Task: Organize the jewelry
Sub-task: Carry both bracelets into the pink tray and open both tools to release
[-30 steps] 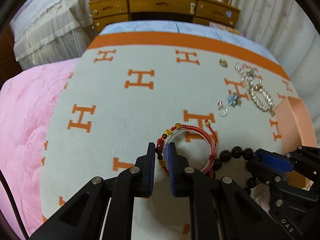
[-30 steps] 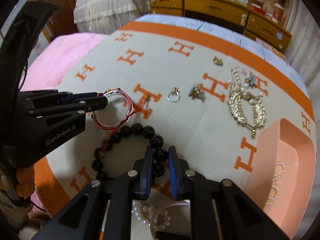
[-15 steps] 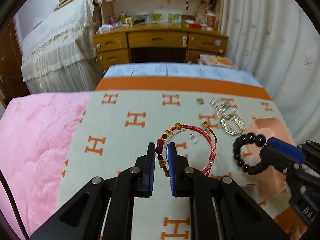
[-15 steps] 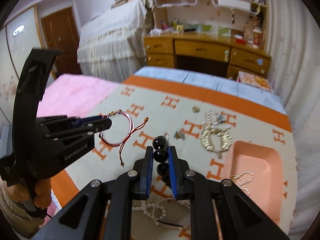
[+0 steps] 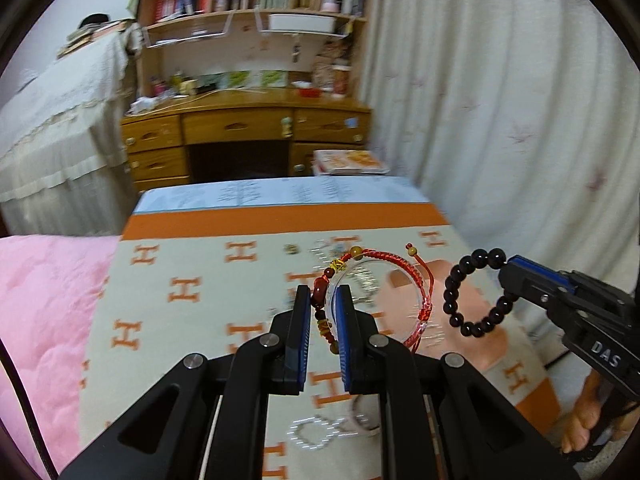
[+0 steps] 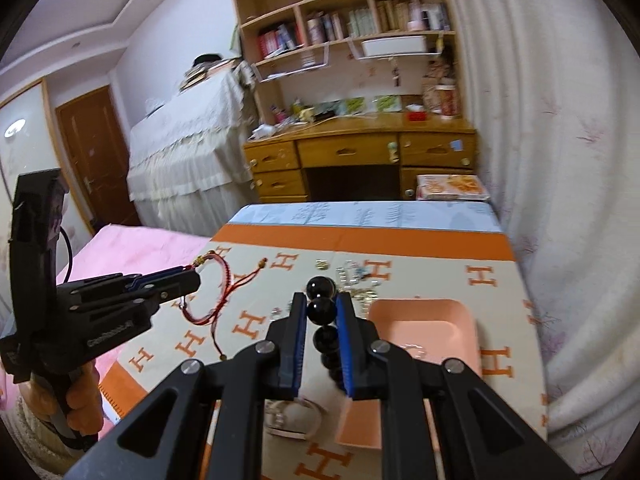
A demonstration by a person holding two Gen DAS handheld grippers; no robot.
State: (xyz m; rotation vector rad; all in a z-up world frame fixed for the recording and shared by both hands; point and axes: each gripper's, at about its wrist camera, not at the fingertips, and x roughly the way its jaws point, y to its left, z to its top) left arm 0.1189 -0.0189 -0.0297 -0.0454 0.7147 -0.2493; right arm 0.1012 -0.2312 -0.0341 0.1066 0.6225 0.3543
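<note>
My left gripper (image 5: 323, 300) is shut on a red cord bracelet (image 5: 384, 258) with red and gold beads and a clear bangle, held in the air over the blanket. In the right wrist view the same left gripper (image 6: 192, 280) shows at the left with the red bracelet (image 6: 218, 292) hanging from its tip. My right gripper (image 6: 322, 306) is shut on a black bead bracelet (image 6: 320, 310); in the left wrist view that gripper (image 5: 510, 270) holds the black bead loop (image 5: 472, 292) at the right. The peach tray (image 6: 424, 324) lies below, a pearl piece inside.
The bed carries a cream blanket with orange H marks (image 5: 192, 292) and a pink quilt (image 5: 44, 300) to the left. Gold and silver jewelry (image 6: 352, 276) lies scattered near the tray. A pearl strand (image 5: 312, 432) lies close by. A wooden desk (image 5: 240, 132) and curtain (image 5: 500, 100) stand behind.
Both grippers have risen from the blanket and tilted up, each carrying its bracelet. The black beads left the blanket and now hang in the air near the red bracelet.
</note>
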